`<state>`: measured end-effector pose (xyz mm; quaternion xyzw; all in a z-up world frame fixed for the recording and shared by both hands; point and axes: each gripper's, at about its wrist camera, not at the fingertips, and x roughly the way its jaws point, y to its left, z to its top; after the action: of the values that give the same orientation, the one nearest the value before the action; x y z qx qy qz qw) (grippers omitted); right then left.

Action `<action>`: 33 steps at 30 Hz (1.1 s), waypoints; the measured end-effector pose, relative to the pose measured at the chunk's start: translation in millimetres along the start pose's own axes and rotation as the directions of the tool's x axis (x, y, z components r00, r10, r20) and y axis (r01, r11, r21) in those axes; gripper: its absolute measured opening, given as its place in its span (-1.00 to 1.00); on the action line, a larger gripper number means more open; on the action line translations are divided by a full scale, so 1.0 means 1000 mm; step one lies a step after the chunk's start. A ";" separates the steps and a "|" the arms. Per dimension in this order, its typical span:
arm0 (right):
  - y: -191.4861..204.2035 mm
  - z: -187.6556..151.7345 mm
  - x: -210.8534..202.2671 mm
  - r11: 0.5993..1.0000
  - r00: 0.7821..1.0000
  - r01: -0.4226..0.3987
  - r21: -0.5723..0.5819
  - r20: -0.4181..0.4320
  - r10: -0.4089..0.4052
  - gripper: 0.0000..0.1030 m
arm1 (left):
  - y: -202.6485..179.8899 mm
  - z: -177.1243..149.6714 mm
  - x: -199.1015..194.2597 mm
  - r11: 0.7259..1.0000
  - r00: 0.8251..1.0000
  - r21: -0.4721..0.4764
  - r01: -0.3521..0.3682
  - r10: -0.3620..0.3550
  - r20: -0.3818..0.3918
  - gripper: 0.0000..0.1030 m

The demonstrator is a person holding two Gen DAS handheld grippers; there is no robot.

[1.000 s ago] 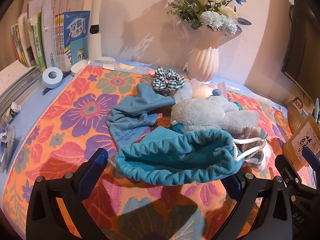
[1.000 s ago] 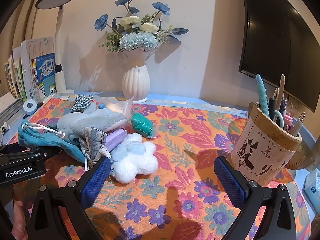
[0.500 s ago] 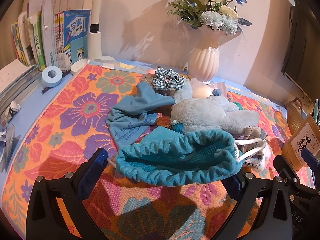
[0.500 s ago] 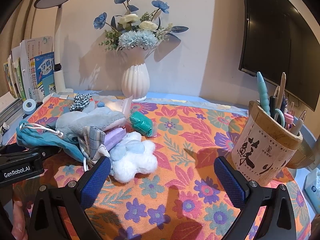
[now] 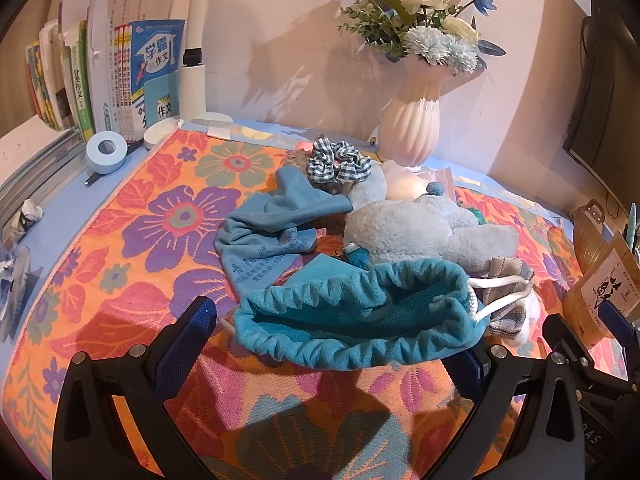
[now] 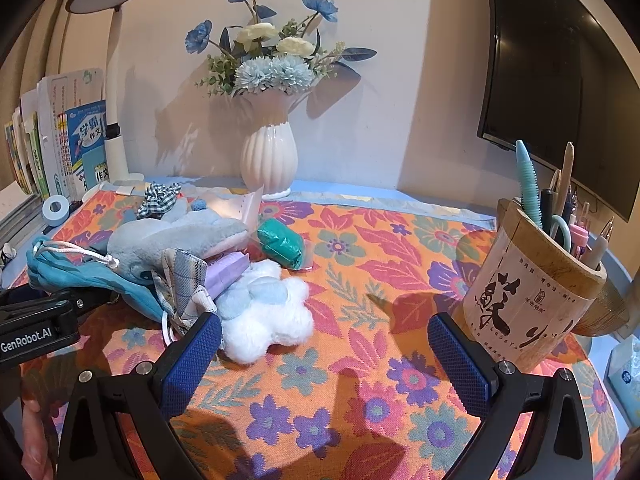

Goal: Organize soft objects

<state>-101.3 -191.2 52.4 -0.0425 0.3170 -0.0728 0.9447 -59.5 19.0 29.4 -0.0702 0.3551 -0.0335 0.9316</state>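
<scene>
While both grippers gape, pouch (image 5: 360,320) lies open.

"GenRobot.AI" in white letters on the black body of the left gripper (image 6: 38,334). "学霸 作文" printed on the cover of the blue book (image 5: 154,60) standing by the lamp post; "作文" again on the small teal booklet (image 5: 162,98) in front of it. White Chinese print, too small to make out, along the blue cloth (image 5: 266,236). Large black calligraphy, unreadable, on the bamboo pen holder (image 6: 528,292).
</scene>
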 end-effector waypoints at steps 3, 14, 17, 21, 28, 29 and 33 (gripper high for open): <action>0.000 0.000 0.001 1.000 1.000 0.006 -0.002 -0.007 -0.006 1.00 | -0.002 -0.001 -0.002 1.000 1.000 0.011 -0.005 0.005 0.004 0.99; 0.002 0.000 0.011 1.000 0.998 -0.014 -0.024 -0.059 0.013 1.00 | 0.011 0.000 -0.011 0.998 0.988 0.045 0.047 -0.040 -0.151 0.99; -0.002 0.000 0.016 0.999 0.994 -0.047 -0.007 -0.095 0.046 1.00 | 0.016 0.002 -0.029 0.992 0.983 0.115 0.058 -0.037 -0.178 0.99; -0.008 0.000 0.023 0.997 0.989 -0.069 0.026 -0.130 0.072 1.00 | 0.028 0.009 -0.060 0.981 0.983 0.160 0.106 -0.079 -0.165 0.99; -0.024 -0.010 0.019 0.988 0.973 -0.118 0.101 -0.187 0.135 1.00 | 0.025 -0.009 -0.083 0.939 0.970 0.297 0.176 -0.114 -0.215 0.99; -0.027 -0.012 0.016 0.983 0.969 -0.142 0.117 -0.187 0.162 1.00 | 0.024 -0.011 -0.080 0.940 0.968 0.292 0.174 -0.109 -0.225 0.99; -0.031 -0.008 0.011 0.945 0.935 -0.274 0.180 -0.179 0.306 1.00 | 0.017 -0.010 -0.051 0.954 0.959 0.234 0.190 -0.129 -0.251 0.99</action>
<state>-100.7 -224.2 43.4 0.0848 0.4086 0.0398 0.9079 -103.9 40.2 53.3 0.0261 0.4478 -0.1625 0.8789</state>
